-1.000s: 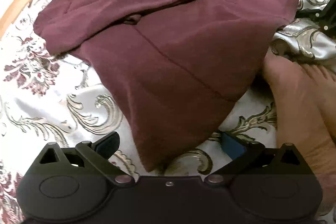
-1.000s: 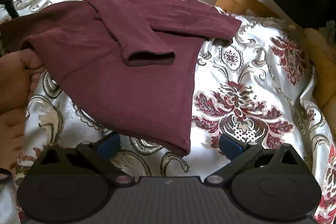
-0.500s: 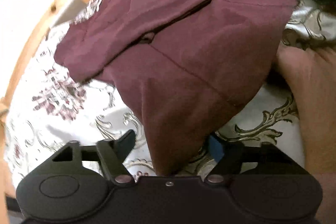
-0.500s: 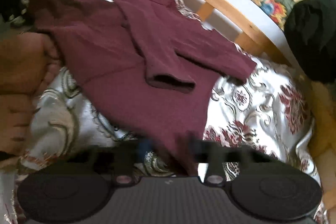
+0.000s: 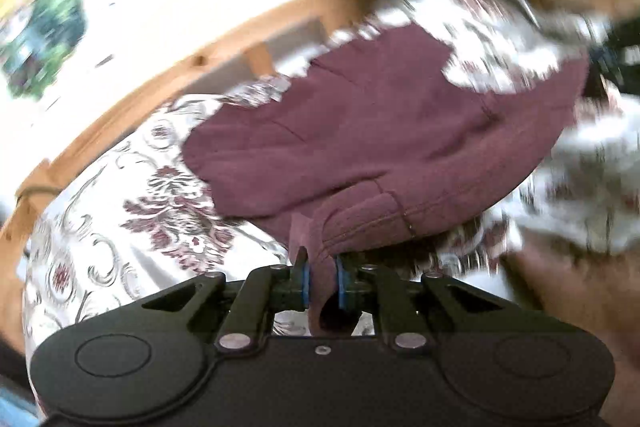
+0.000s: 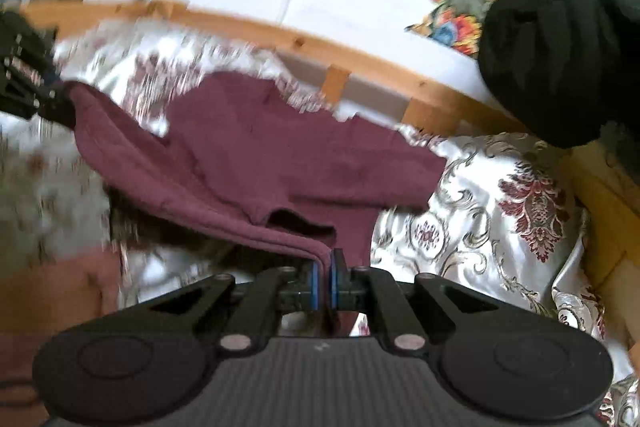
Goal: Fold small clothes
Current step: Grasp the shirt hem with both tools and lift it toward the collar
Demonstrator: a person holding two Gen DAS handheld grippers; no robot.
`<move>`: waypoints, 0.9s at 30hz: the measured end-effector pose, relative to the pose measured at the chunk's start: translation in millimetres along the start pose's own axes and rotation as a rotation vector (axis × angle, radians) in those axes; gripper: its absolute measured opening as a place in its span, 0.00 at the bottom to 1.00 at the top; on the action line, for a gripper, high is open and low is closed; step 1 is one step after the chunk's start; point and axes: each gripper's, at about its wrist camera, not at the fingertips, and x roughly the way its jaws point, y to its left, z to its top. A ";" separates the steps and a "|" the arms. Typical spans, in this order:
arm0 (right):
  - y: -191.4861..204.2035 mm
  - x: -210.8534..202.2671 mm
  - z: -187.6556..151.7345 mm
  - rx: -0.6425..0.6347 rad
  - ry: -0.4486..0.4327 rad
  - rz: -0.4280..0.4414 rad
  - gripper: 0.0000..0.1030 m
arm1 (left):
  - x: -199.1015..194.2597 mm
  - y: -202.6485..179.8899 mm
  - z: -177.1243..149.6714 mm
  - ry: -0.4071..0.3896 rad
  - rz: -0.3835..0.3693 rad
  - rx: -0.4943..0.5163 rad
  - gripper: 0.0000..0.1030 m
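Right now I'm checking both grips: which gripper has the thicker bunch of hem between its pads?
The left gripper: the maroon sweater hem bunches there as its jaws close. The right gripper pinches a thin edge.

The maroon sweater [image 5: 360, 131] is soft, matt knit cloth with stitched hems. Under it lies a glossy, satin-like bedspread [image 6: 500, 211] with a woven floral pattern, edged on the far side by a smooth, light wooden bed frame [image 6: 320, 45].

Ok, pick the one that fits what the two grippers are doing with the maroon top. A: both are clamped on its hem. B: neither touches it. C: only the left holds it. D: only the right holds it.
A: the left gripper, jaws closing, and the right gripper each pinch the maroon top at its hem.
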 end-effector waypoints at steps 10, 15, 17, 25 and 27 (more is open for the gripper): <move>1.2 -82.0 30.8 0.019 -0.151 0.011 0.06 | -90.2 13.3 -9.7 -0.118 -0.089 -0.159 0.11; 14.7 -108.9 32.4 -0.034 -0.151 -0.007 0.06 | -122.0 14.0 -19.3 -0.137 -0.142 -0.207 0.11; 16.9 -106.7 35.9 -0.045 -0.143 -0.017 0.06 | -122.2 16.6 -18.4 -0.141 -0.150 -0.211 0.11; -5.9 -30.1 82.9 -0.048 -0.080 -0.101 0.06 | -63.3 53.3 26.1 -0.146 -0.132 -0.194 0.12; -10.3 -2.1 93.3 -0.070 -0.049 -0.122 0.06 | -40.7 65.2 37.2 -0.131 -0.127 -0.212 0.12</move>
